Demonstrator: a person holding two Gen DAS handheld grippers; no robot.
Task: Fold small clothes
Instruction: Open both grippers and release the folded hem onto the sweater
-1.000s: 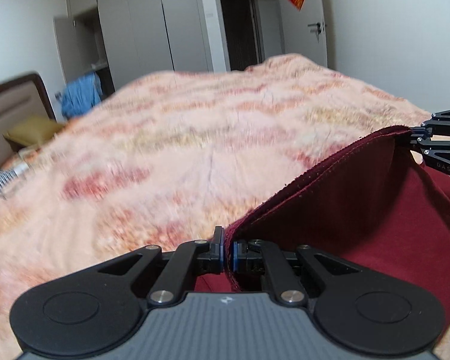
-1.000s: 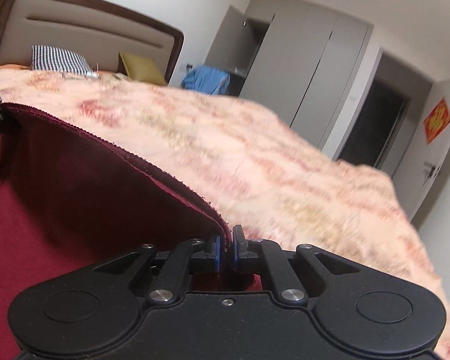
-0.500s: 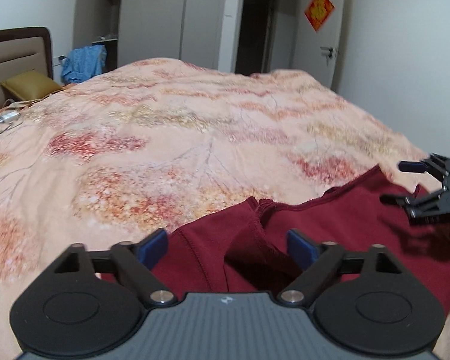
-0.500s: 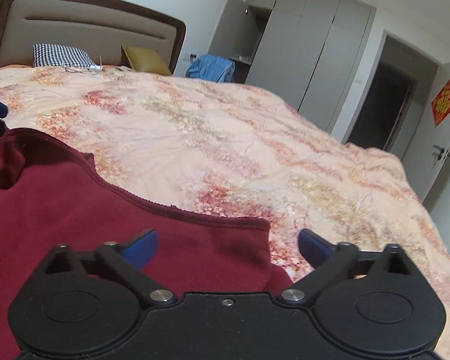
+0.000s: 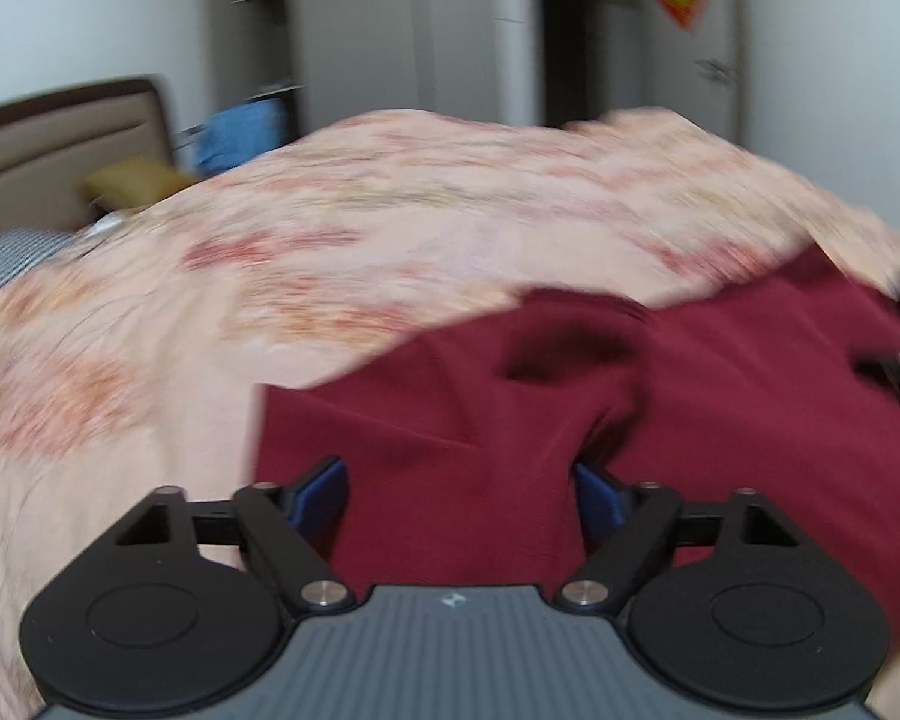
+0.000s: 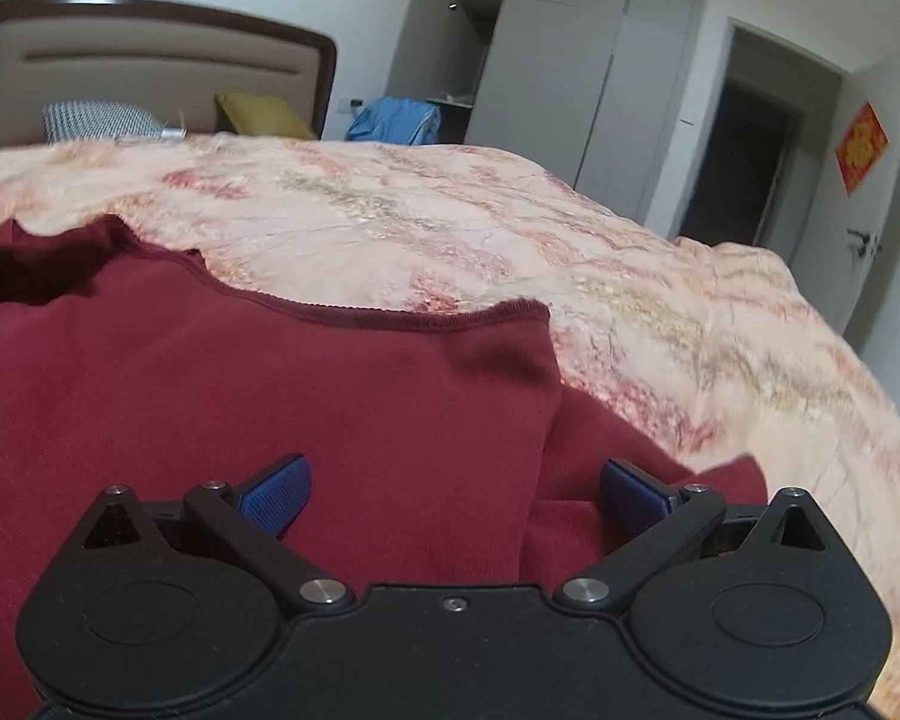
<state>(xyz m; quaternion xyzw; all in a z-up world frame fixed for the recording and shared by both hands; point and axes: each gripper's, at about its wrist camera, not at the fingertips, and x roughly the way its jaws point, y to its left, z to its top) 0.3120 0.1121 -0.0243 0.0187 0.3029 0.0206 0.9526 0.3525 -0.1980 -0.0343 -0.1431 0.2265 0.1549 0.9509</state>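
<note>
Maroon garment (image 6: pixel 258 384) is spread flat on the patterned bedspread (image 6: pixel 600 252), a fold seen at its right side. Left gripper (image 5: pixel 459 489) is held low over the cloth, jaws apart after narrowing slightly, nothing pinched; that view is blurred. Right gripper (image 6: pixel 453 489) is seen spread wide above the cloth, pads (image 6: pixel 276 495) clear of the fabric. Headboard (image 6: pixel 150 66) and wardrobe (image 6: pixel 570 78) are seen behind.
</note>
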